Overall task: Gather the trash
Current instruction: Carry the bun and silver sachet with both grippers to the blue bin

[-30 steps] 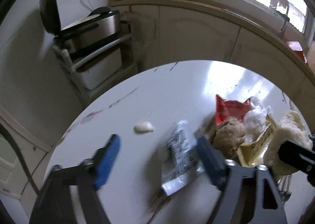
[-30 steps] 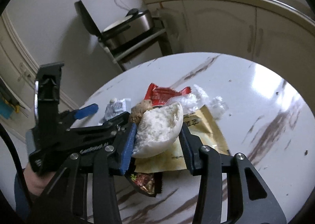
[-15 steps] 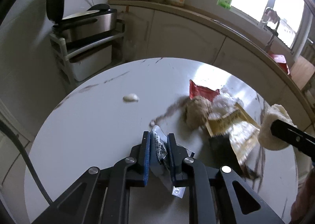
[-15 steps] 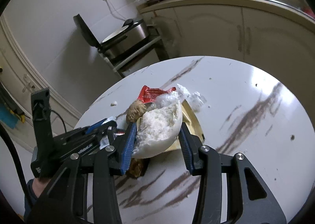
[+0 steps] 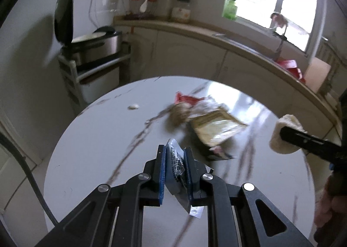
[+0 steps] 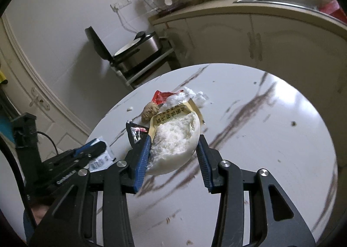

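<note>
The left gripper (image 5: pixel 175 161) is squeezed tight on a small silver packet (image 5: pixel 176 167), low in the middle of the left picture. The packet is up off the table (image 5: pixel 97 138). The right gripper (image 6: pixel 174 151) holds a torn white bun (image 6: pixel 173 145) between its blue pads (image 6: pixel 143 156), in the middle of the right picture. The bun is lifted too, and it fills the gap, so that gripper is about half wide.

So two bits of trash are picked up, I think. More is left. In the middle of the left picture, a pile lies on the table: a yellow wrapper (image 5: pixel 216 127), a red wrapper (image 5: pixel 186 100), a brown lump (image 5: pixel 180 112) (maybe ginger, hard to tell), a dark wrapper (image 5: pixel 216 152) and some crumpled clear plastic (image 6: pixel 195 96). A little white crumb (image 5: pixel 133 107) sits alone, left of the pile.

No bin or bag shows in either picture. My guess is the job is only partly done: the two held things need dropping somewhere, and then the pile and the crumb need picking up.
</note>
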Motion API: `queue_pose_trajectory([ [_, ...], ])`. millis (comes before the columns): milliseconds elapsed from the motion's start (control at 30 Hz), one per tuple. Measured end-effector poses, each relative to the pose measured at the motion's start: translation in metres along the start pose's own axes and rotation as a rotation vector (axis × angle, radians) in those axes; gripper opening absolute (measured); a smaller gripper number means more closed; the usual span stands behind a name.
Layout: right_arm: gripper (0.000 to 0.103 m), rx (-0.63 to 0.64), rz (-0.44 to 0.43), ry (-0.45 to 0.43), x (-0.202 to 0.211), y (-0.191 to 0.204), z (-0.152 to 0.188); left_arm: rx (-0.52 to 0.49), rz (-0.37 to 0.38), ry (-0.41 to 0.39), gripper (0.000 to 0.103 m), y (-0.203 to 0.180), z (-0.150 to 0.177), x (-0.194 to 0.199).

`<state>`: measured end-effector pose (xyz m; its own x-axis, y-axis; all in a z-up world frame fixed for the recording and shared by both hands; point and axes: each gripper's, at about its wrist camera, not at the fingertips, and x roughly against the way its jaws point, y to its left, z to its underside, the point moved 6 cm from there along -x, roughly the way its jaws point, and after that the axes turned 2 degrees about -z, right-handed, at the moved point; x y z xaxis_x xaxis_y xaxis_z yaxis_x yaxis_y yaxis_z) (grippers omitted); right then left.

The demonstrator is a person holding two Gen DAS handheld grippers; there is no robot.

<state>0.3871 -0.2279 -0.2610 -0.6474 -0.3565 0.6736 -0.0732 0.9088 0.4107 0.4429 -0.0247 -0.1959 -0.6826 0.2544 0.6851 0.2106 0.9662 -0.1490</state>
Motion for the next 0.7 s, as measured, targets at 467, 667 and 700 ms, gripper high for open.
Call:
queue_pose_trajectory([
  [467,0.04,-0.076,0.084,-0.137,0.114,-0.064,0.022,-0.164,0.17,-0.076,0.012,-0.139,0.012,0.067],
  [667,0.04,-0.144,0.172,-0.203,0.174,-0.115,0.038,-0.251,0.27,-0.058,0.012,-0.21,0.02,0.064],
  [700,0.04,-0.161,0.19,-0.212,0.184,-0.126,0.042,-0.271,0.294,-0.051,0.012,-0.226,0.025,0.064],
])
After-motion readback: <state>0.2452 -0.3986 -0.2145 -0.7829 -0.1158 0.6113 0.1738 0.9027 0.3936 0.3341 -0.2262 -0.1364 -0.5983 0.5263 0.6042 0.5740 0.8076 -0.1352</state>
